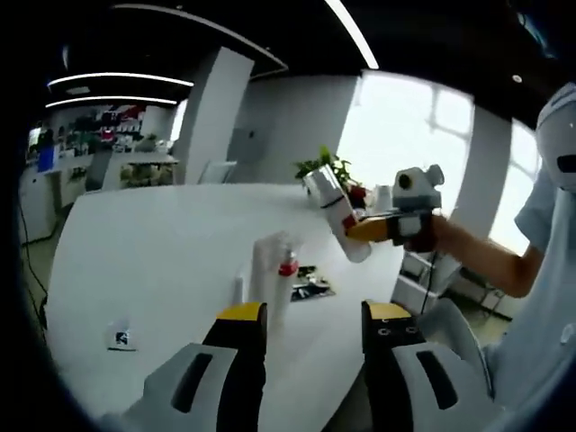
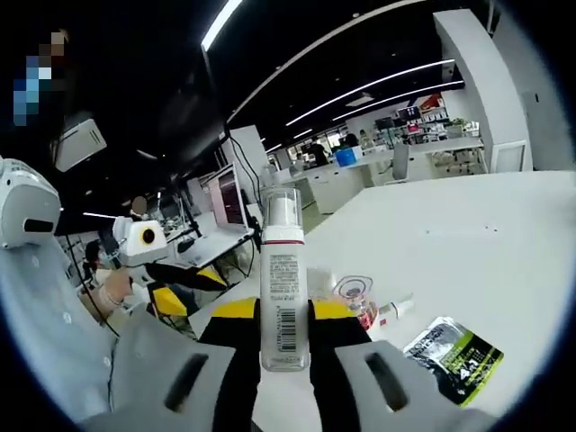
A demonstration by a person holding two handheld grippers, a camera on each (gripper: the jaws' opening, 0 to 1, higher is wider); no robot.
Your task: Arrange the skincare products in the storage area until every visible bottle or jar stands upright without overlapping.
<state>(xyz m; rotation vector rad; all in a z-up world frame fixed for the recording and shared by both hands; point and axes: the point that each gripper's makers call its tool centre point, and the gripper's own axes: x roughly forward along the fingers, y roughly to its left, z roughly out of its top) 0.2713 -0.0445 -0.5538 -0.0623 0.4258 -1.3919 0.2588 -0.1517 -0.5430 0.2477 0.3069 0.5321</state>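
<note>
An open office is seen behind a broad white table. The white bottle is clamped between the right gripper jaws and carried above the table. The left gripper is held open, empty. A clear bottle with a red collar stands upright; a dark sachet lies flat nearby. A careless set-down could topple it. Contents cannot be judged.

Each claw has black fingers with yellow tips in grey housings; the person wears a pale-blue sleeve.
</note>
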